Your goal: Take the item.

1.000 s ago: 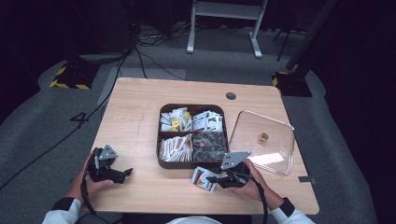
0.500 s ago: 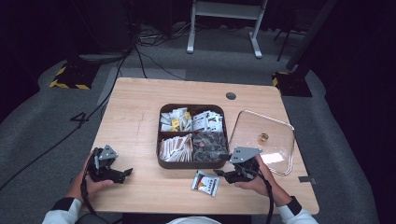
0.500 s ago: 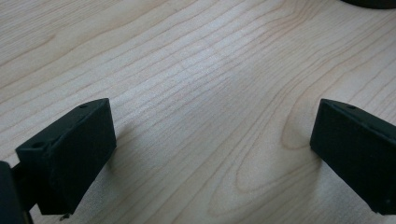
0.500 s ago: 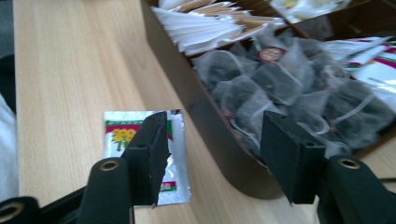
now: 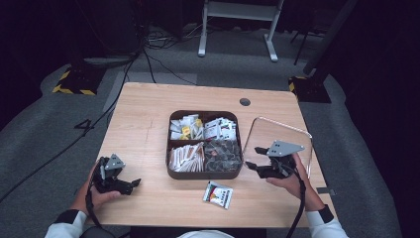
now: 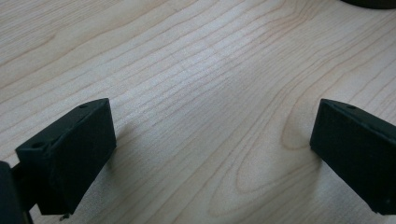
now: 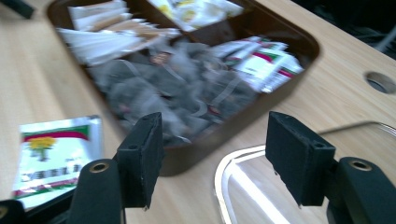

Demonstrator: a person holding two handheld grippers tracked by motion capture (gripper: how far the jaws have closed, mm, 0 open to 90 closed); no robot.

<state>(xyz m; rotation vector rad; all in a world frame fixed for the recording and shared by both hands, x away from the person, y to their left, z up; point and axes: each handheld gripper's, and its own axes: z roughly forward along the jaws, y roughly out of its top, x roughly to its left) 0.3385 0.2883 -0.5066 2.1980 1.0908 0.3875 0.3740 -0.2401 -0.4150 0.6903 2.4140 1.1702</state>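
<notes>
Since a second ago the right gripper (image 5: pixel 253 165) has left the packet (image 5: pixel 218 194) on the table before the tray (image 5: pixel 168 159), jaws opening empty, probably heading for another; left gripper (image 5: pixel 130 184) idles open.

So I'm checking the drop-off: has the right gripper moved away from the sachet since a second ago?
Yes. The right gripper, jaws just opened and empty, has moved right, from the sachet to beside the brown tray, over the clear lid.
</notes>
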